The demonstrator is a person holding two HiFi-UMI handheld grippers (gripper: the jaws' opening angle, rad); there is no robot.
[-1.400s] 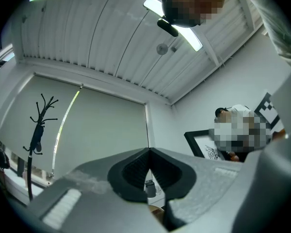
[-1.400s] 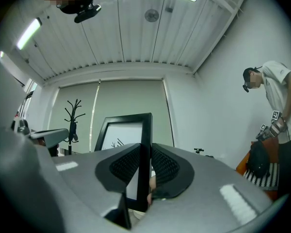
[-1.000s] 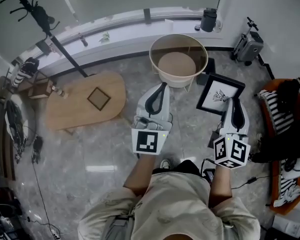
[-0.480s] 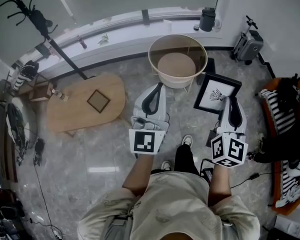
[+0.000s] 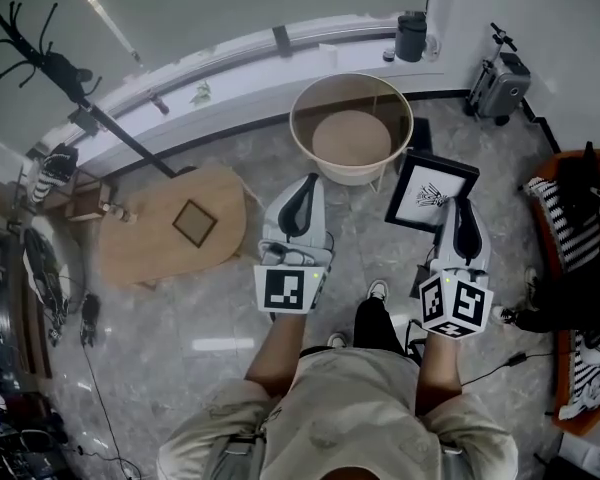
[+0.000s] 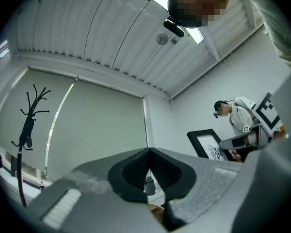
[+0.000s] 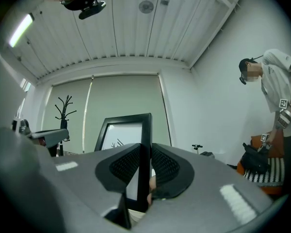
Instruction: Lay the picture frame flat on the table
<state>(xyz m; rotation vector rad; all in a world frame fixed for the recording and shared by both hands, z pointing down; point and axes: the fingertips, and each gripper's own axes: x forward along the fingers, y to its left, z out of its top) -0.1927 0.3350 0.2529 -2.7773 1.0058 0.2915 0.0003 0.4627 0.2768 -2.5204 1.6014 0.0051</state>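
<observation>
While right hand-held gripper [image 5: 460, 208] stays clamped on picture frame [image 5: 432, 192] | left hand-held gripper [image 5: 303, 184] jaws together | person [image 5: 340, 408] has stepped forward

Black rectangular picture frame [image 5: 432, 192] with white mat and dark sketch; grey veined glossy stone floor [image 5: 180, 308].

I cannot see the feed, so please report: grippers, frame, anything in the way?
Left gripper jaws shut, empty. Right gripper jaws shut on picture frame edge; frame in the air, on no table. Nothing seen between it and round table.
</observation>
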